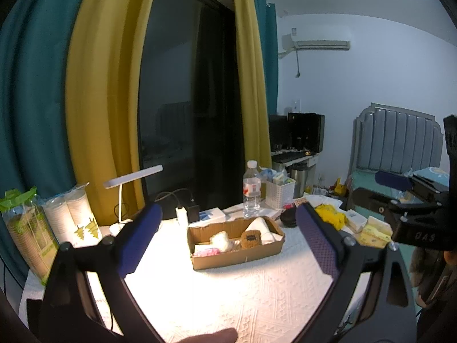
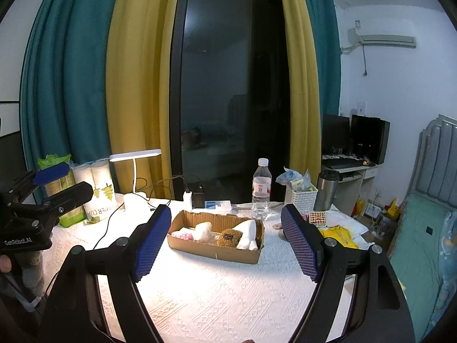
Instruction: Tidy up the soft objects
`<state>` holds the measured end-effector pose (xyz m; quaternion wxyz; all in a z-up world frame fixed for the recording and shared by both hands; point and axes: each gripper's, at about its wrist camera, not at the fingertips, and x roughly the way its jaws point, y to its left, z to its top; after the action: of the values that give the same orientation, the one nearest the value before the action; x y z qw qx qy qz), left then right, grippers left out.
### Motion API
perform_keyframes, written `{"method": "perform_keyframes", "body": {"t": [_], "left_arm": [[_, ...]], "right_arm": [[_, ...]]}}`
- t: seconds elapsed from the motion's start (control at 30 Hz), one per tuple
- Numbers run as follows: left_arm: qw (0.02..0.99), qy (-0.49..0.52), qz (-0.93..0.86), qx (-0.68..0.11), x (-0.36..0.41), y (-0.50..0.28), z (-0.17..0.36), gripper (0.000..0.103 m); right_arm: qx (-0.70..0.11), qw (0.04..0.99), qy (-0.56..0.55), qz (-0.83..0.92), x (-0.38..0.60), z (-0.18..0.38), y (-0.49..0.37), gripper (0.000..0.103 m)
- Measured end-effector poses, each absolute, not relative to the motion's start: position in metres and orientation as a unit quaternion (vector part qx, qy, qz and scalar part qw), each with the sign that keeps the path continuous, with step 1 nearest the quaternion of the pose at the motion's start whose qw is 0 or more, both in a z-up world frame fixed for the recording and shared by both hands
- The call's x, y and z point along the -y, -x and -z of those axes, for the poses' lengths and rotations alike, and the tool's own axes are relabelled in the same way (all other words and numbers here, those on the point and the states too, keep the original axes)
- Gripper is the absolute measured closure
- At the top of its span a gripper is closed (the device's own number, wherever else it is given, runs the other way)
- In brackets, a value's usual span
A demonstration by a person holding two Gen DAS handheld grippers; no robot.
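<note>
Right wrist view: water bottle and basket behind cardboard box.

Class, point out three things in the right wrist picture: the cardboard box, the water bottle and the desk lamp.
cardboard box [image 2: 211, 250]: right wrist view, on its front wall.
water bottle [image 2: 261, 190]: right wrist view, on its label.
desk lamp [image 2: 135, 155]: right wrist view, on its flat white head.
</note>
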<state>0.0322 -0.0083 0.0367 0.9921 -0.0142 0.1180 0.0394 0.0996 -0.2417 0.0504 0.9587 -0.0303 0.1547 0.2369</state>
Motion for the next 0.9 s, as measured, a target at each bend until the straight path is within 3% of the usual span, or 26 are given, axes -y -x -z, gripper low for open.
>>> {"method": "perform_keyframes", "body": {"t": [0.9], "left_arm": [[0.993,0.013,-0.034,-0.113,0.0128,-0.0313,-0.0365,0.006]], "right_arm": [[-0.157,0.958,0.033,-0.237,0.2416,-0.0507,-0.0984,0.021]]}}
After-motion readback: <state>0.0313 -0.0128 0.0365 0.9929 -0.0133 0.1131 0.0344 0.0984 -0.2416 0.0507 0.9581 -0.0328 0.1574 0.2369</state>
